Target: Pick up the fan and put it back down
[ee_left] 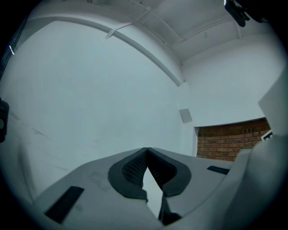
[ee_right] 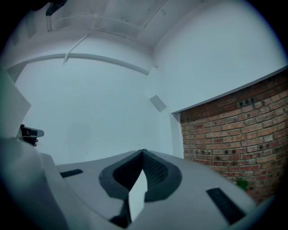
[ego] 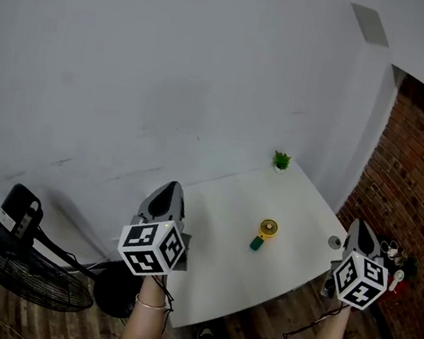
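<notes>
Left hand-held gripper (ego: 168,191) hangs near fan (ego: 265,233) (yellow head, green handle).

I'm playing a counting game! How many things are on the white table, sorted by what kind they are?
small fan: 1
potted plant: 1
small round grey thing: 1
Total: 3

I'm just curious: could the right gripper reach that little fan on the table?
Probably yes. The table between the right gripper and the fan looks almost bare, though the jaws are shut and would have to open first.
</notes>
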Action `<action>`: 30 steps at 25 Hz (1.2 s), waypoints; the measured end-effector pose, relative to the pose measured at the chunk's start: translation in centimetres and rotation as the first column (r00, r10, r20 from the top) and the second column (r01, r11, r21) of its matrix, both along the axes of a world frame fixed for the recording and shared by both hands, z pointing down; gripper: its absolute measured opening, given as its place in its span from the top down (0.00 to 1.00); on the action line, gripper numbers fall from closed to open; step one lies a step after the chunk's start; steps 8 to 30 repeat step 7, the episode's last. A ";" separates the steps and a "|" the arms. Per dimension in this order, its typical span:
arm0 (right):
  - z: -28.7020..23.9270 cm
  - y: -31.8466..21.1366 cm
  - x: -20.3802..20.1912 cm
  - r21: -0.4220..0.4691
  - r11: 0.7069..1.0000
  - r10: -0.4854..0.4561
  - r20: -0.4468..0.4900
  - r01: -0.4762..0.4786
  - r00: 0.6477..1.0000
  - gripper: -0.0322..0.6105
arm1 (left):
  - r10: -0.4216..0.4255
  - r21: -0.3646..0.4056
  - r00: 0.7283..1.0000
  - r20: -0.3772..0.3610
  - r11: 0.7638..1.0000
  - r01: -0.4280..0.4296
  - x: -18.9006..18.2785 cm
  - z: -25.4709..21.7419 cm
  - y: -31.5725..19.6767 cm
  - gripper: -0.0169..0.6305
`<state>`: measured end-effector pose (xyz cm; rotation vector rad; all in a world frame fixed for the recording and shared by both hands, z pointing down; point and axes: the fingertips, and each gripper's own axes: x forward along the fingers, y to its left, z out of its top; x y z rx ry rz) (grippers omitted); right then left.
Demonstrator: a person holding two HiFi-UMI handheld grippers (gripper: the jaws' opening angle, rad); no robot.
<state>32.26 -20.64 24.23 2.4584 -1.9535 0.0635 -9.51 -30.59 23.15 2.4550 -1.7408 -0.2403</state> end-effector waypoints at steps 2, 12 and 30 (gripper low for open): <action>0.2 -0.2 -0.1 -0.003 1.000 0.000 0.004 0.000 1.000 0.95 | 0.004 -0.005 1.000 0.004 1.000 -0.004 0.0 0.3 -0.2 0.95; 0.6 -1.4 -0.8 -0.010 1.000 0.000 0.002 0.000 1.000 0.95 | 0.004 -0.017 1.000 0.004 1.000 -0.004 -0.6 0.8 -1.4 0.95; 0.6 -1.4 -0.8 -0.010 1.000 0.000 0.002 0.000 1.000 0.95 | 0.004 -0.017 1.000 0.004 1.000 -0.004 -0.6 0.8 -1.4 0.95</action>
